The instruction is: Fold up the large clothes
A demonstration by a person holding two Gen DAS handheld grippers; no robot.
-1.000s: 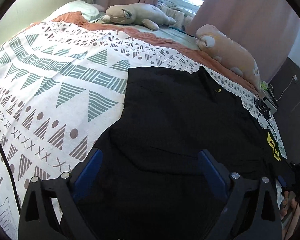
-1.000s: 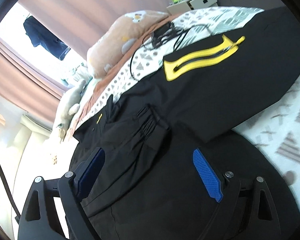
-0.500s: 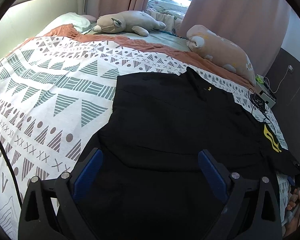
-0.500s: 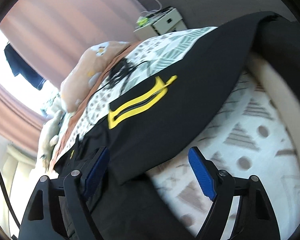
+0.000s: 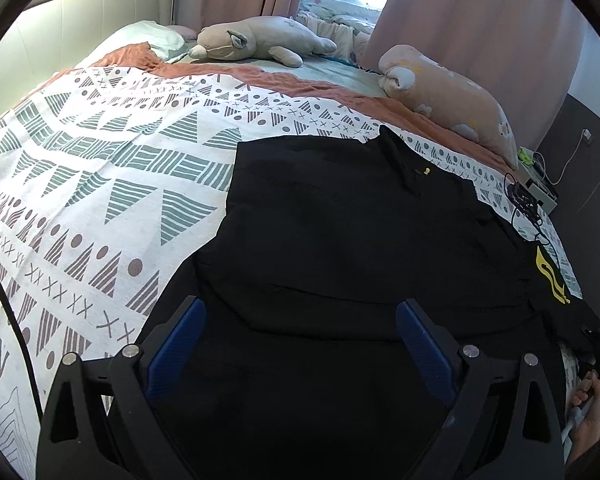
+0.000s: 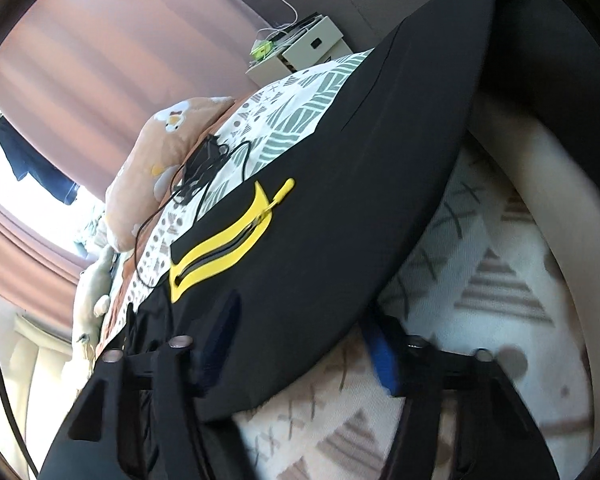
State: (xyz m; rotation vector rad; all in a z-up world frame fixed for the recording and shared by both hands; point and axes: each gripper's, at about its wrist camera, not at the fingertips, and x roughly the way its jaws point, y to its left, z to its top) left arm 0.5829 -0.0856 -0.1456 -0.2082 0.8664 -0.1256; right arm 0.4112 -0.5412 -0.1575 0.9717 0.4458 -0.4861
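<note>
A large black garment (image 5: pixel 340 240) lies spread on the patterned bedspread (image 5: pixel 100 200), one side folded in. It has a yellow zip pocket (image 5: pixel 550 276) on the right sleeve, also in the right wrist view (image 6: pixel 228 236). My left gripper (image 5: pixel 296 340) is open and empty, hovering over the garment's lower part. My right gripper (image 6: pixel 300 344) is open, its fingers straddling the edge of the black sleeve (image 6: pixel 360 200), which runs off the bed's right side.
Two plush toys (image 5: pixel 260 40) (image 5: pixel 448 92) lie at the head of the bed. A black cable and charger (image 6: pixel 200 168) lie on the bedspread near the sleeve. A white box (image 6: pixel 300 52) stands by the dark wall. A hand (image 5: pixel 586 416) shows at lower right.
The left gripper drew back and up a little, widening its view. The right gripper swung right along the sleeve to its outer edge, and the bedspread now shows under it.
</note>
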